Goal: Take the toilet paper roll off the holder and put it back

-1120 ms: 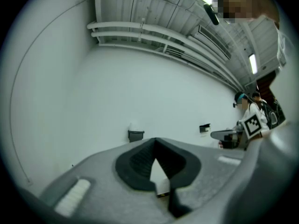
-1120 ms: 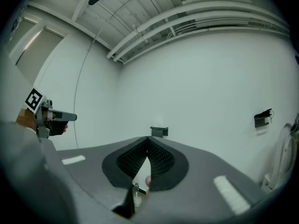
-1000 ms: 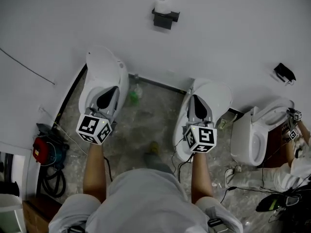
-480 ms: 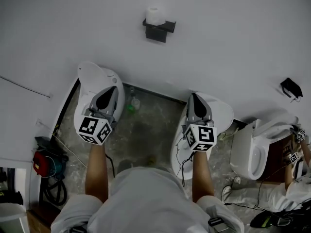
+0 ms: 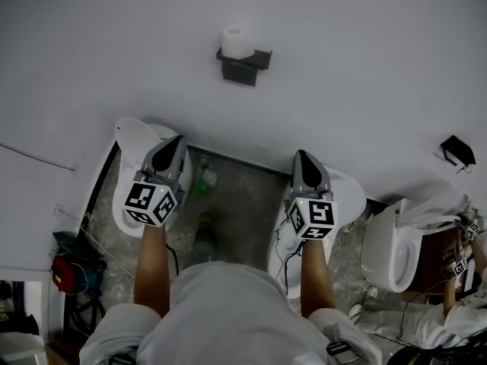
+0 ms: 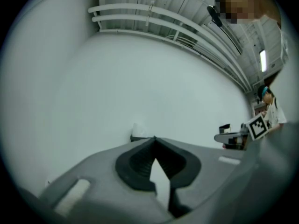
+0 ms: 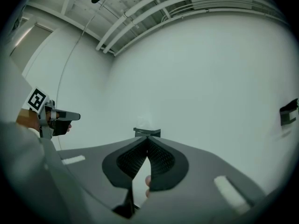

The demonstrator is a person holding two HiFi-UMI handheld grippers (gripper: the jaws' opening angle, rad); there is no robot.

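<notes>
roll: toilet paper roll (image 5: 233, 40) sitting on the black wall holder (image 5: 243, 65), untouched
left hand-held gripper (image 5: 175, 141): clenched, empty
right hand-held gripper (image 5: 301, 157): same, clenched on nothing
changed: holder's drifted closer in the head view, so only approaching so far

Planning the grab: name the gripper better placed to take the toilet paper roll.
Right, narrowly: toilet paper roll sits dead ahead of right gripper; left gripper sees it off-centre. Both shut.
</notes>
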